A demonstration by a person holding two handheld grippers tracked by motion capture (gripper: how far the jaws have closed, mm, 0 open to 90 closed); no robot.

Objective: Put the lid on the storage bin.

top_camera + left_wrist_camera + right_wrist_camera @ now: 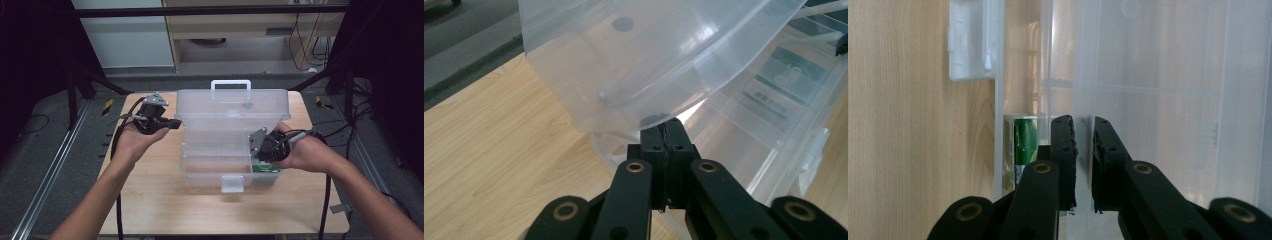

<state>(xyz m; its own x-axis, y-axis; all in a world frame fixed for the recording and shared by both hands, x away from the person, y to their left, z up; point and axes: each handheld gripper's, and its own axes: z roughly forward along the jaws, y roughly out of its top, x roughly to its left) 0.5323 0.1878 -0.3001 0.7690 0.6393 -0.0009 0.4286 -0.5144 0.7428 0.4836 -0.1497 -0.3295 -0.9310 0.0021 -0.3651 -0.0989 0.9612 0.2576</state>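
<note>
One clear storage box (215, 145), lid up, 2 grippers – left gripper (663, 145) jaws closed empty, right gripper (1083, 150) nipping tray wall (1081, 90).

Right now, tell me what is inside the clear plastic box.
Inside the clear plastic box, a green item lies in the near right compartment, under the right gripper. The hand and gripper cover part of it, so what it is stays unclear.

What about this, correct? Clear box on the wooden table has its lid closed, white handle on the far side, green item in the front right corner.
One thing is wrong: the lid of the clear box is open, swung up and back, as the high view shows. The rest holds: white handle on the far side, green item in the front right corner, wooden table underneath.
</note>
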